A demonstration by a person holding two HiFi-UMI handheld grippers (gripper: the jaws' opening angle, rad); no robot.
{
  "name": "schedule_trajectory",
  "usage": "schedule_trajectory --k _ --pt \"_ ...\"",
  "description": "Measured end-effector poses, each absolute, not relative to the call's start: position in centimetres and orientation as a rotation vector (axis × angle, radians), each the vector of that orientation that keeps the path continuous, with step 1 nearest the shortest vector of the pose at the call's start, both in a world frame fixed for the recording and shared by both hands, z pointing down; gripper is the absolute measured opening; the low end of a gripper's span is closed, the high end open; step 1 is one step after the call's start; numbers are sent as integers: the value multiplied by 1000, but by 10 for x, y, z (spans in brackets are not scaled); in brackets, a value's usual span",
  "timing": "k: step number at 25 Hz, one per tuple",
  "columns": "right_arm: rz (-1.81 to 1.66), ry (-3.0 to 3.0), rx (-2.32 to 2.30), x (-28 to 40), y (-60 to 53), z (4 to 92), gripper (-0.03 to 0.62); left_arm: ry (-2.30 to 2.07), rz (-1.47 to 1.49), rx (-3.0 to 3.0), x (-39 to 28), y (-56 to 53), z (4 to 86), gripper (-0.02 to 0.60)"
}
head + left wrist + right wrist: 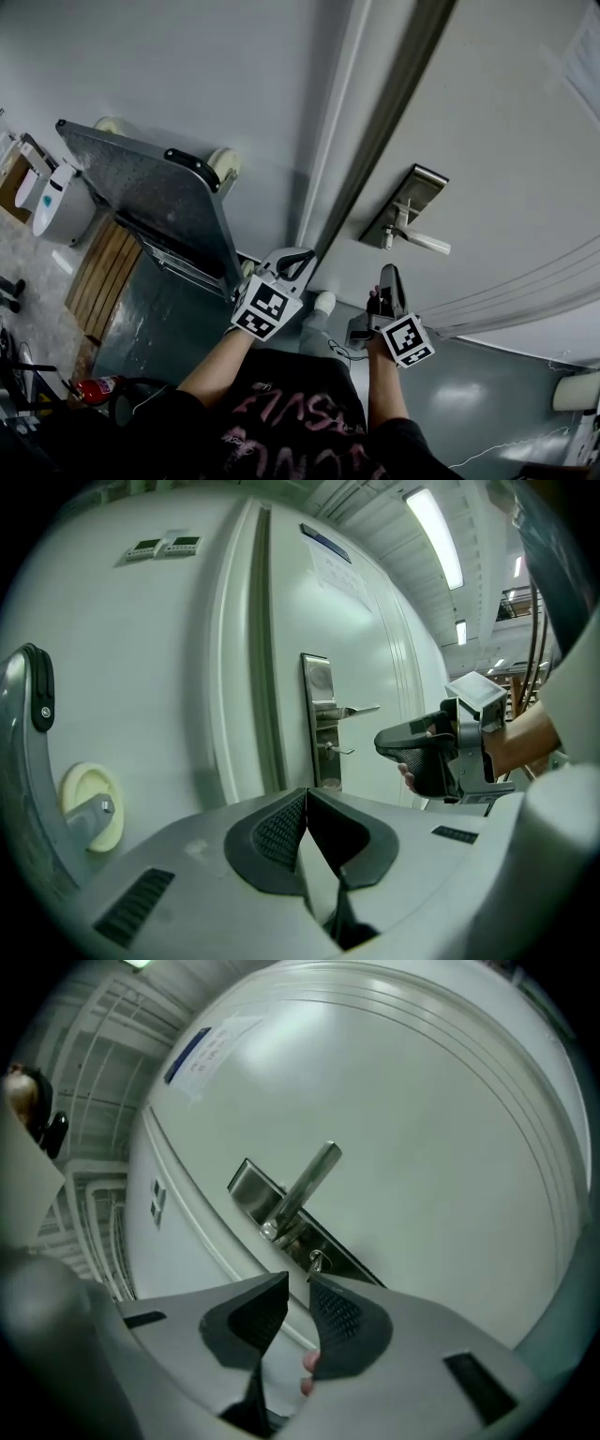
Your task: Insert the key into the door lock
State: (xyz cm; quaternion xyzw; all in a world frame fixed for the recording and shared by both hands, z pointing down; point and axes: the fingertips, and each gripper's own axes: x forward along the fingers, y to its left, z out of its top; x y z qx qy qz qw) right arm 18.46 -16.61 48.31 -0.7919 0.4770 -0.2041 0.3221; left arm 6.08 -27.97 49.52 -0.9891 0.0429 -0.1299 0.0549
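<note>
Industrial hall: platform trolley (pixel 155 192), fire extinguisher (pixel 94 387)

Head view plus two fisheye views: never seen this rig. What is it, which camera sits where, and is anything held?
There is no robot here. A person holds a two-jaw gripper in each hand. The head view comes from a camera on the person's head, looking steeply down. It shows the left gripper and the right gripper in front of a pale door. Each of the other two cameras rides on one gripper and looks along its jaws.

There is no table. The work is on the door, at the lock plate with its lever handle. A key already sits in the lock below the handle.

The left jaws are together. The right jaws are slightly apart and point at the key without touching it. Neither gripper holds anything.
</note>
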Motion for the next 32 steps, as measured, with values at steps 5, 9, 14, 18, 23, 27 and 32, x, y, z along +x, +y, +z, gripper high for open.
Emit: schedule_trajectory --k 5,9,14,18,23,27,32 --pt "-507 1318 -2195 173 -157 482 105 107 -387 -3009 59 -272 491 12" --pt "-488 1344 -2269 169 -148 481 91 99 -384 -3014 58 -268 488 14" --pt "-466 1358 -2336 170 -139 478 77 113 -350 -3017 58 -267 477 14" --pt "-452 1375 -2391 173 -131 477 71 133 -342 -3017 57 -268 473 14" --pt "-403 1424 -2490 178 -123 468 66 159 -327 -3020 58 -271 463 12" --pt "-368 1465 -2544 185 -117 462 63 175 -319 -3024 67 -270 460 14" --pt "-340 1519 -2572 193 -109 455 63 205 -308 -3016 77 -262 452 14"
